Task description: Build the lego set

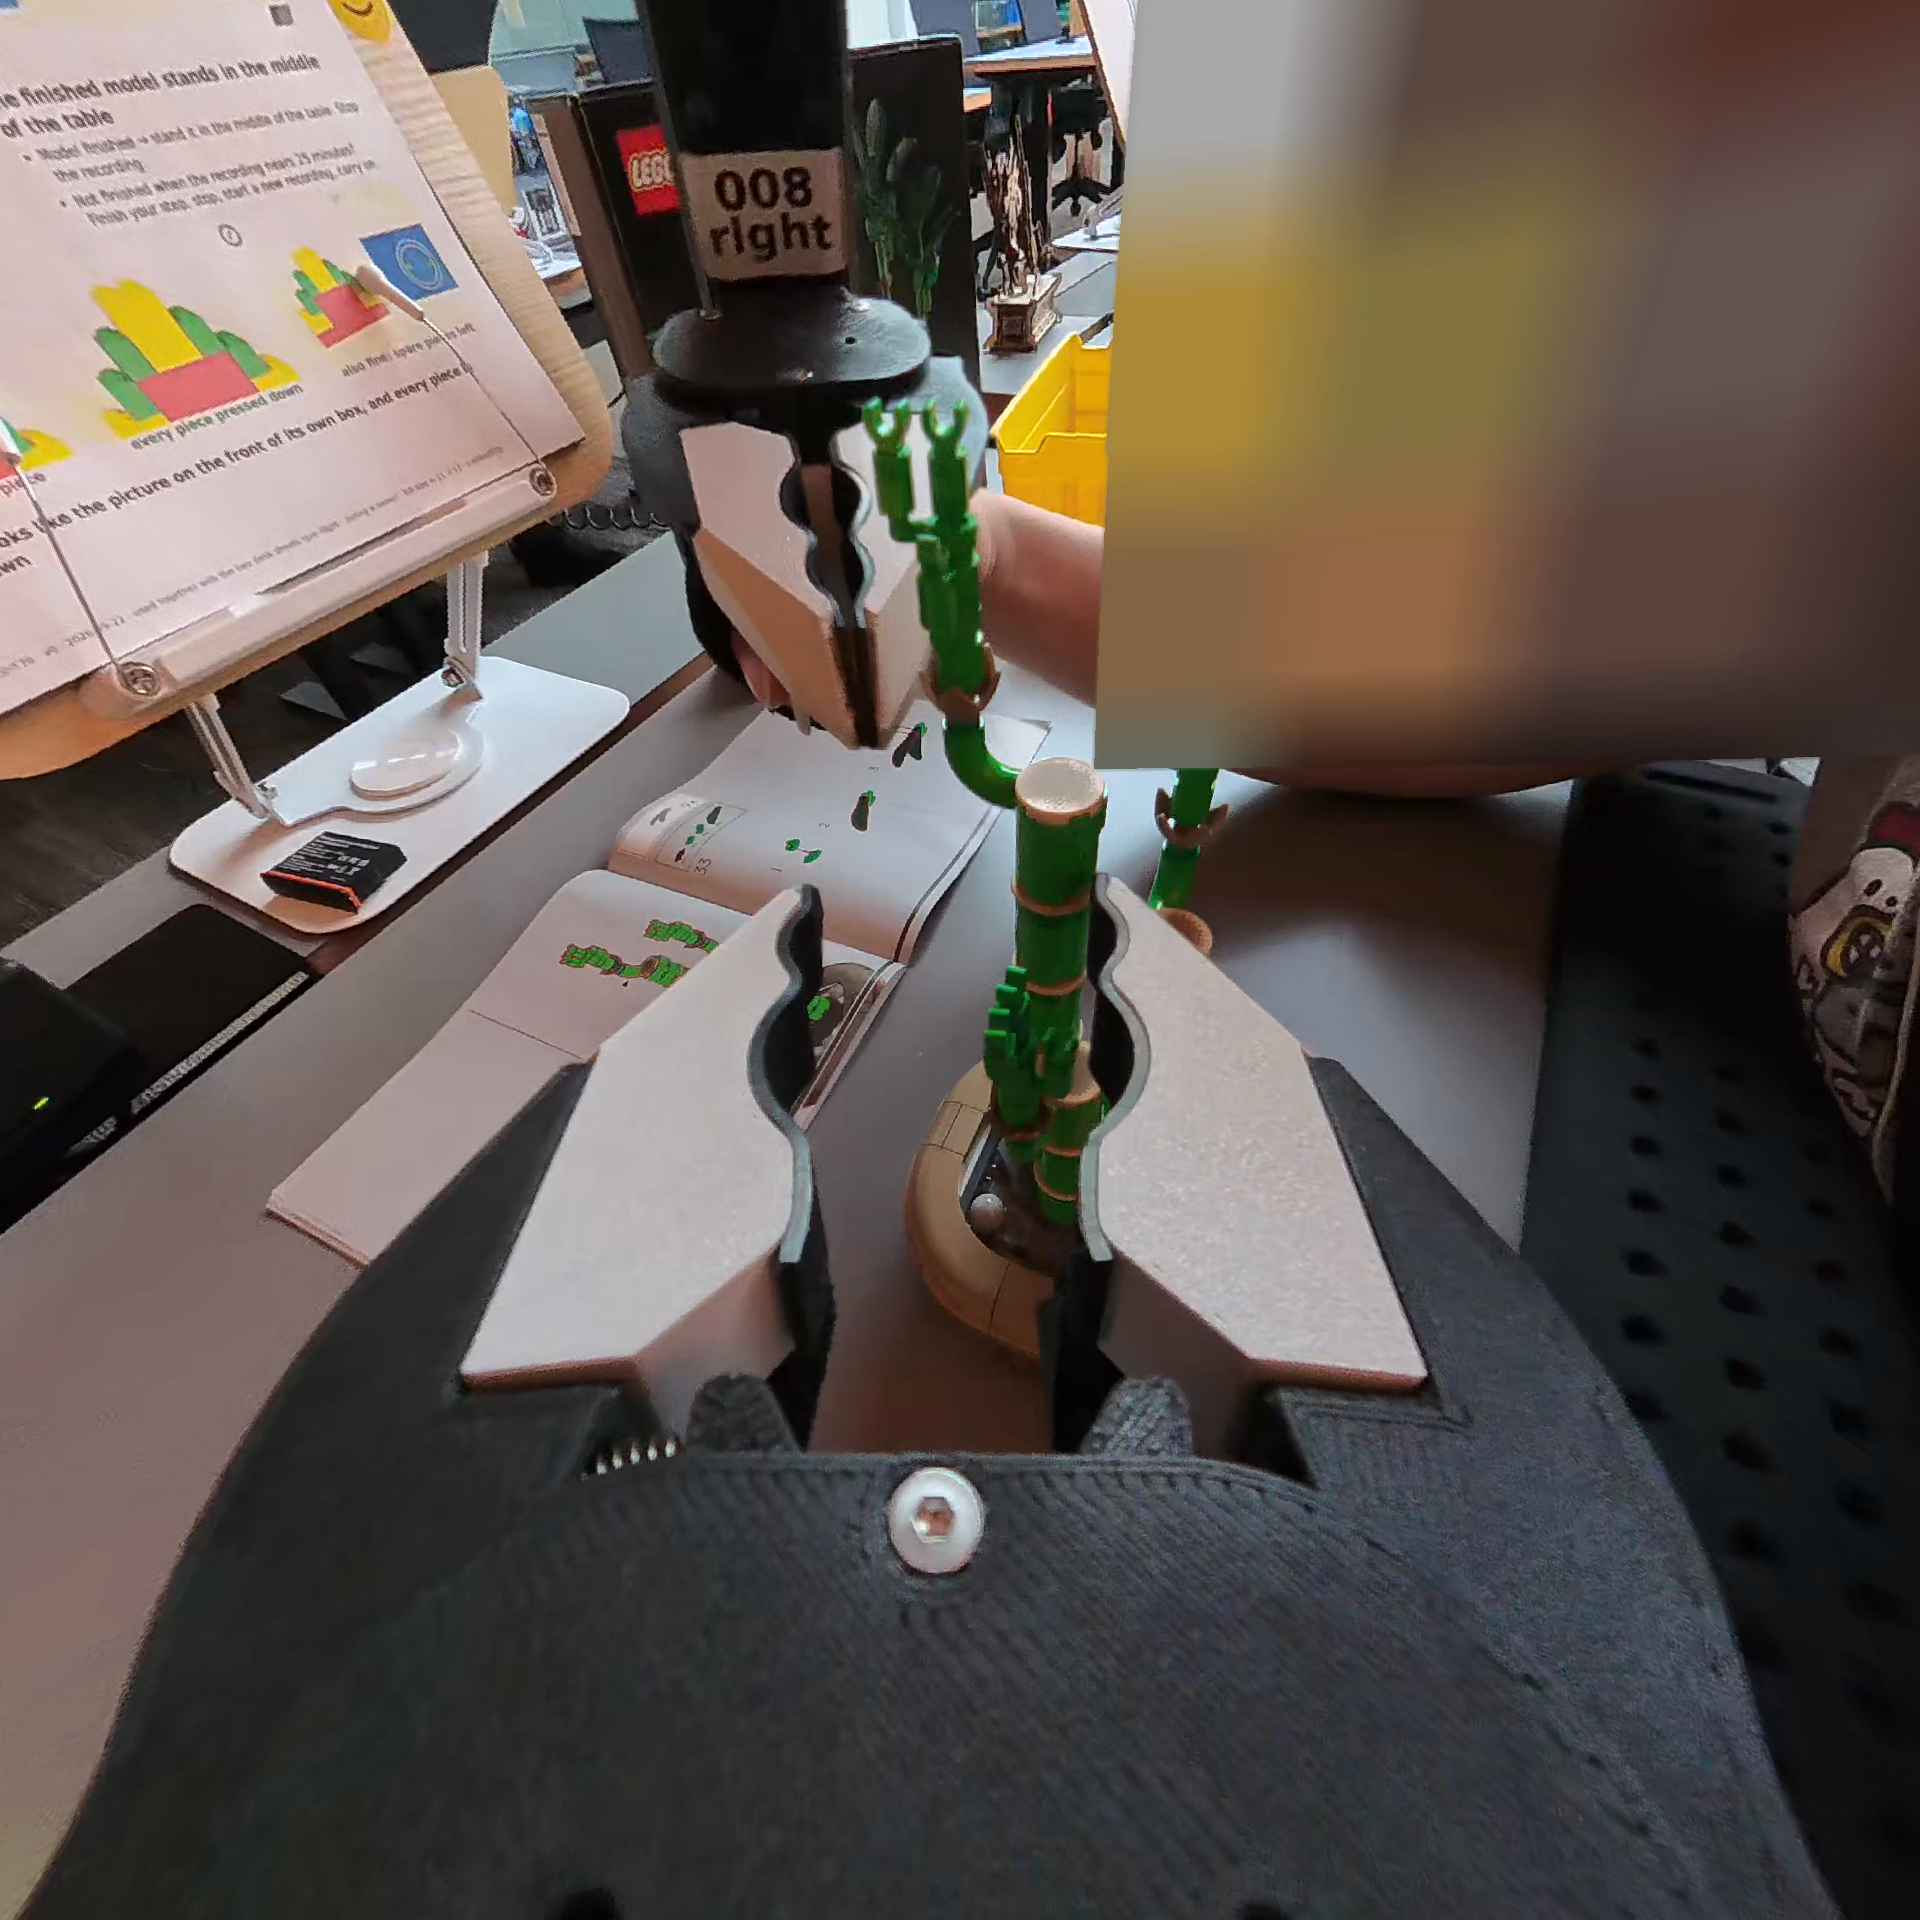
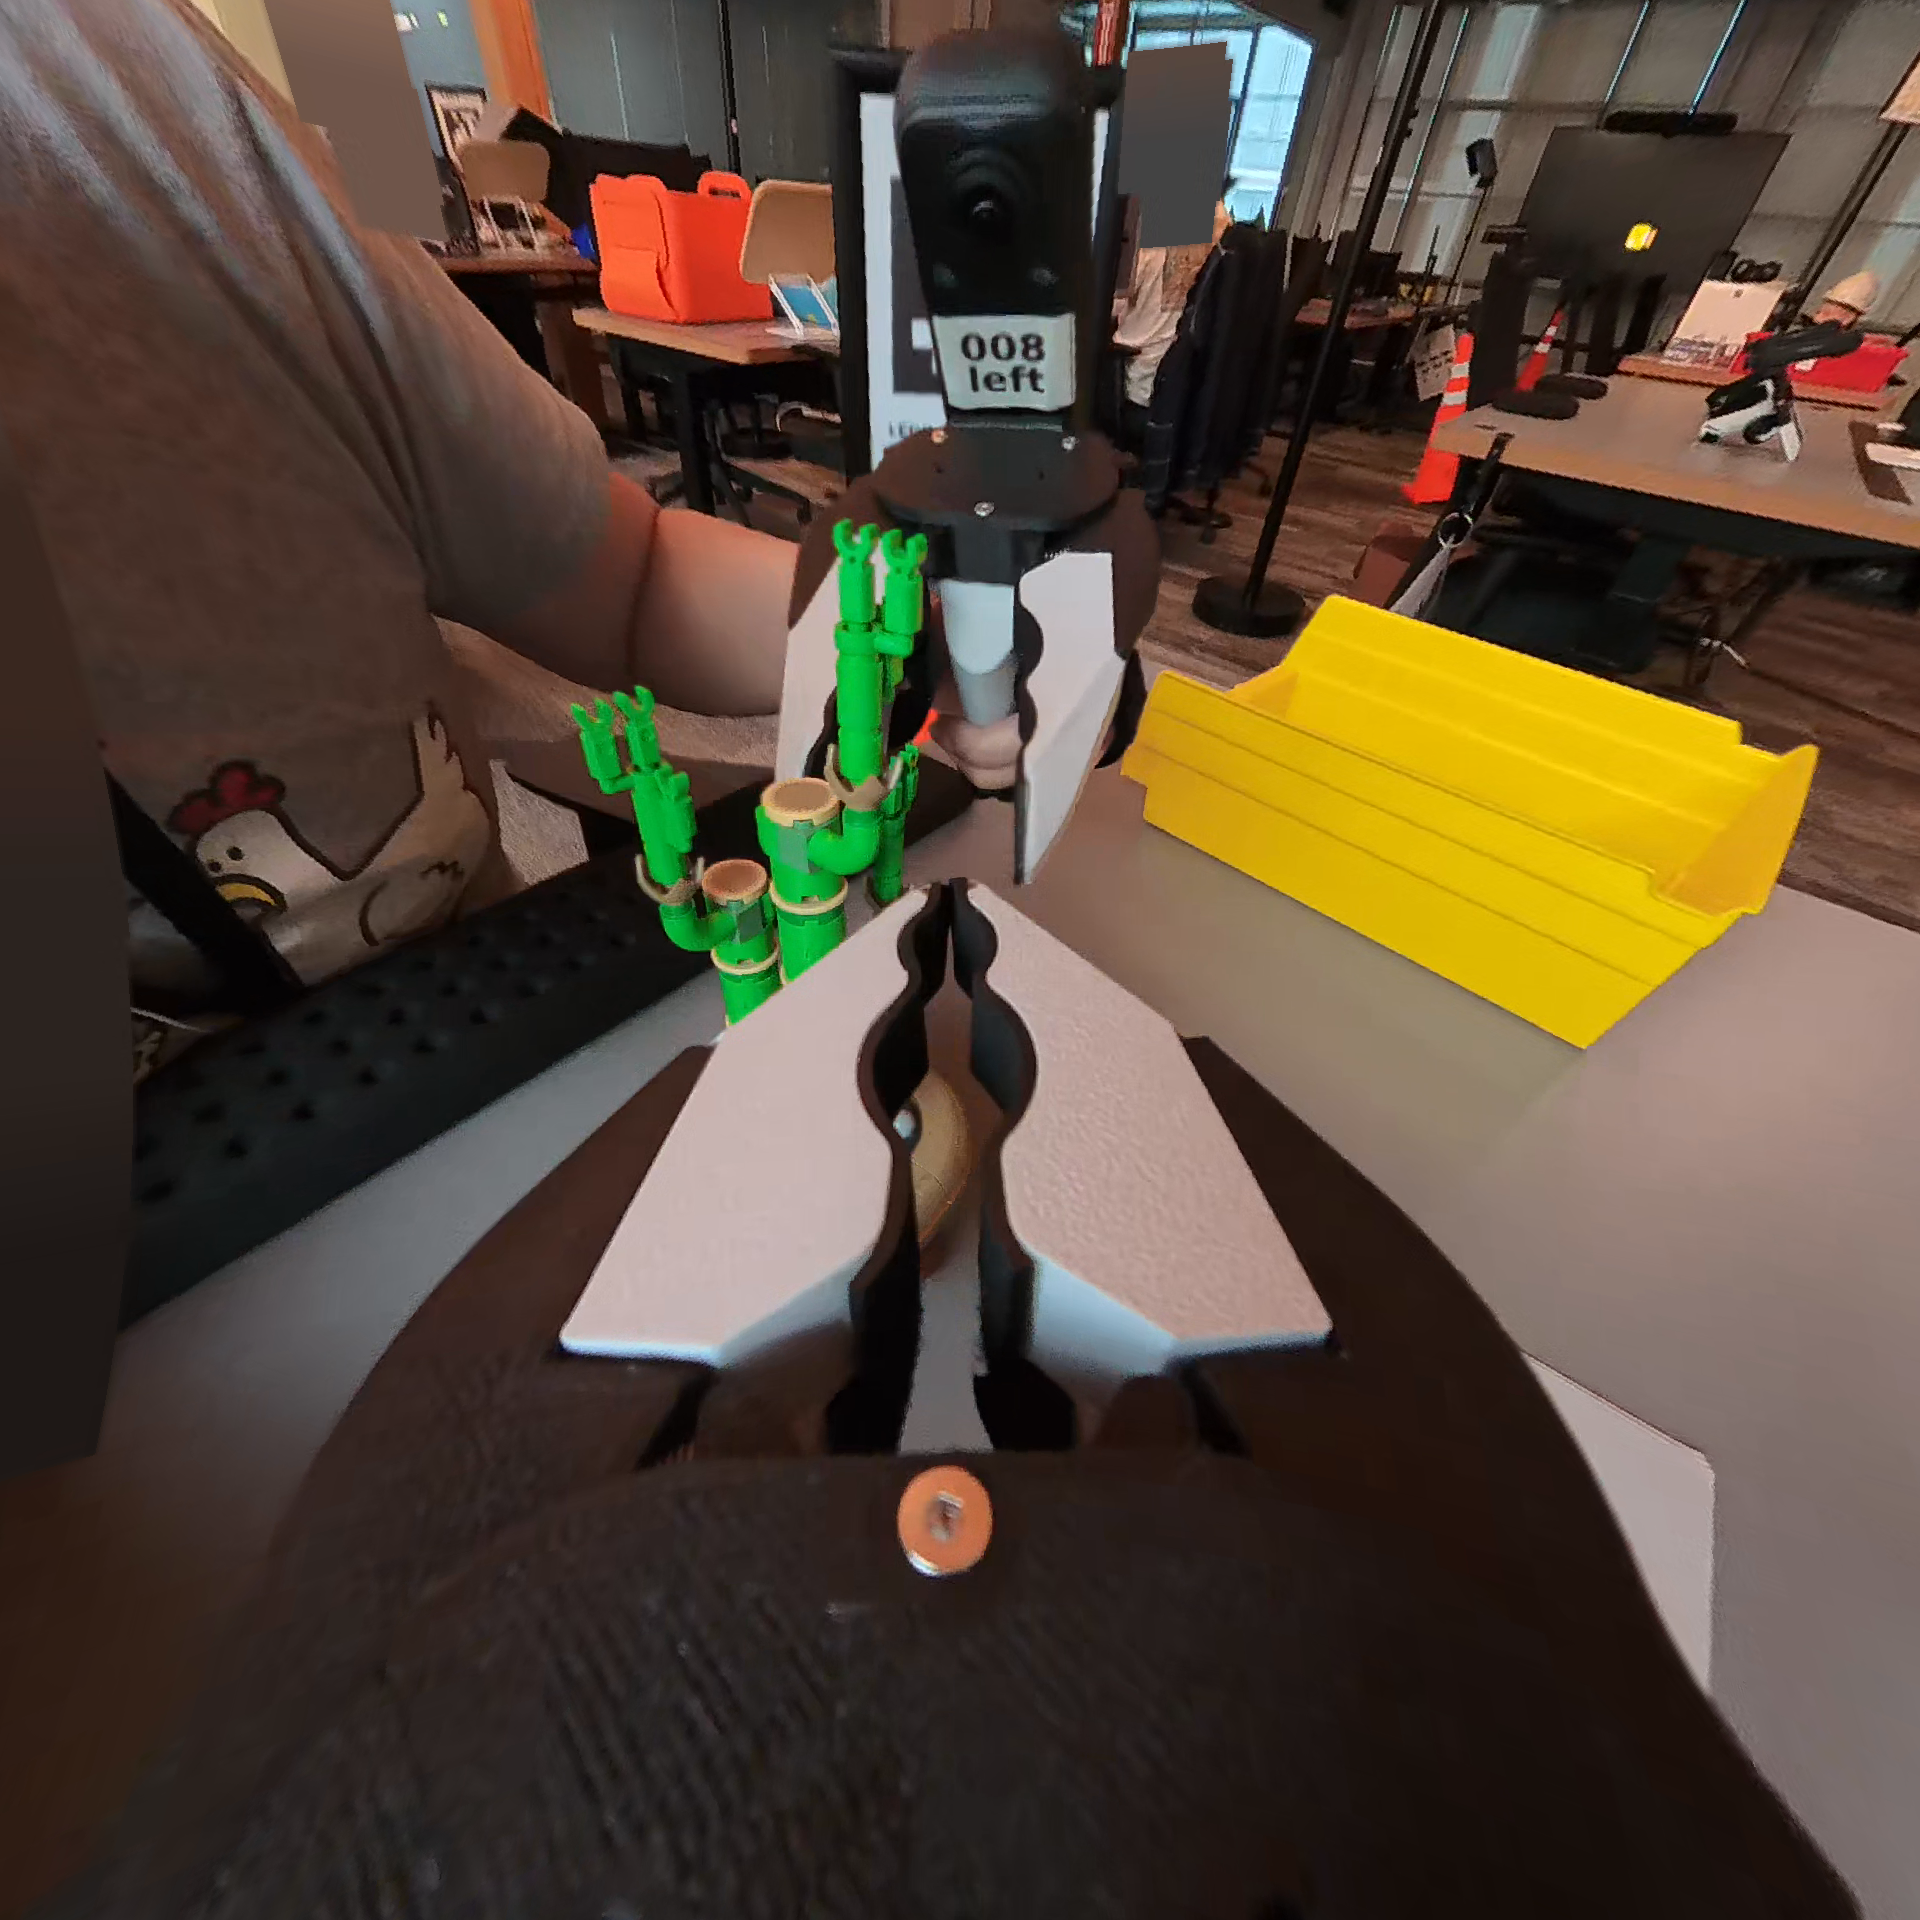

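- The left gripper (image 1: 951, 1049) is seen with its jaws parted; the tall green bamboo stalk (image 1: 1055, 935) of the lego model rises between them, close against the right-hand finger, though whether it is touched cannot be told.
- The stalk is rooted in a round tan base (image 1: 961, 1247) that stands on the grey desk (image 1: 312, 1351), just in front of the gripper body.
- A thin forked green branch (image 1: 940, 551) is carried up from the stalk's top on a curved elbow piece.
- The right gripper (image 1: 857, 686) is seen clenched, with nothing visible between its fingertips, held just beside that branch above the desk.
- In the right wrist view a second, shorter bamboo stalk (image 2: 743, 935) with its own forked branch is found beside the tall one.
- An open instruction booklet (image 1: 665, 997) is laid on the desk behind the model.
- A yellow bin (image 2: 1455, 821) is placed farther off on the desk.
- A printed sheet on a white stand (image 1: 260, 343) is set at the desk's far left, with a small black battery (image 1: 332, 868) resting on its foot.
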A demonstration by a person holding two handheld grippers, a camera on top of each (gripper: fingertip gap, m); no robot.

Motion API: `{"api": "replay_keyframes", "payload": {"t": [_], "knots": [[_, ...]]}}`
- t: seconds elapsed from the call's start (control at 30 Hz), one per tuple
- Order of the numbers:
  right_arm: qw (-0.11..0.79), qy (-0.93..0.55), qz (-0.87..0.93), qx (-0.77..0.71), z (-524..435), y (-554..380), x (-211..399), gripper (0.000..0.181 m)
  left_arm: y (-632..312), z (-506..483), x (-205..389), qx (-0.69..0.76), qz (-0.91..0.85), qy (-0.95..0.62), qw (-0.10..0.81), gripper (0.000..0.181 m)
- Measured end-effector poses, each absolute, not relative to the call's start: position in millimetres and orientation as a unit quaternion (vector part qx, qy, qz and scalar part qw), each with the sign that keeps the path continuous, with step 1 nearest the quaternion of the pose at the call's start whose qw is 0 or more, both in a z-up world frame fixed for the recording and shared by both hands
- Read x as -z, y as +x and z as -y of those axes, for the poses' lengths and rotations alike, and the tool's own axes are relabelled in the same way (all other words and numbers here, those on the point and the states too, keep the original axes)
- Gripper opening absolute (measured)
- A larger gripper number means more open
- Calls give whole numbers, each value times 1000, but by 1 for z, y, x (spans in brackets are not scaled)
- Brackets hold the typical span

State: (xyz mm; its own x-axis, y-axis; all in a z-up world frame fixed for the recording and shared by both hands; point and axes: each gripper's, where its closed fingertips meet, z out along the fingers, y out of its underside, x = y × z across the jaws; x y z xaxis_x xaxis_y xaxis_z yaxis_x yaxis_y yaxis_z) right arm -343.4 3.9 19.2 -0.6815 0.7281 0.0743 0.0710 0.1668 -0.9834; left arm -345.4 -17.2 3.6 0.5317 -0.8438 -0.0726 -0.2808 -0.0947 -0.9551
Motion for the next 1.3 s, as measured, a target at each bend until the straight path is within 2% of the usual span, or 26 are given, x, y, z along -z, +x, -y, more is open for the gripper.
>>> {"api": "replay_keyframes", "payload": {"t": [0.3, 0.73, 0.97, 1.03, 1.13, 1.2, 1.3], "knots": [[284, -292, 744, -530, 7, -350, -9, 0, -347, 14, -6, 275, -401, -684, 544, 47], [268, -290, 745, -538, 14, -346, -14, 0, -347, 14, -2, 273, -401, -683, 545, 47], [322, -348, 750, -462, -14, -338, -14, 2, -362, 24, -12, 275, -369, -675, 576, 53], [349, -384, 716, -467, -22, -326, -28, 13, -382, 27, -15, 263, -336, -671, 607, 57], [374, -433, 648, -502, -19, -307, -37, 46, -406, 41, 2, 301, -278, -690, 596, 75], [369, -494, 624, -479, -17, -300, -8, 80, -410, 57, 22, 327, -267, -704, 570, 77], [330, -561, 598, -467, 16, -291, 58, 93, -404, 71, 63, 315, -289, -729, 534, 74]]}}
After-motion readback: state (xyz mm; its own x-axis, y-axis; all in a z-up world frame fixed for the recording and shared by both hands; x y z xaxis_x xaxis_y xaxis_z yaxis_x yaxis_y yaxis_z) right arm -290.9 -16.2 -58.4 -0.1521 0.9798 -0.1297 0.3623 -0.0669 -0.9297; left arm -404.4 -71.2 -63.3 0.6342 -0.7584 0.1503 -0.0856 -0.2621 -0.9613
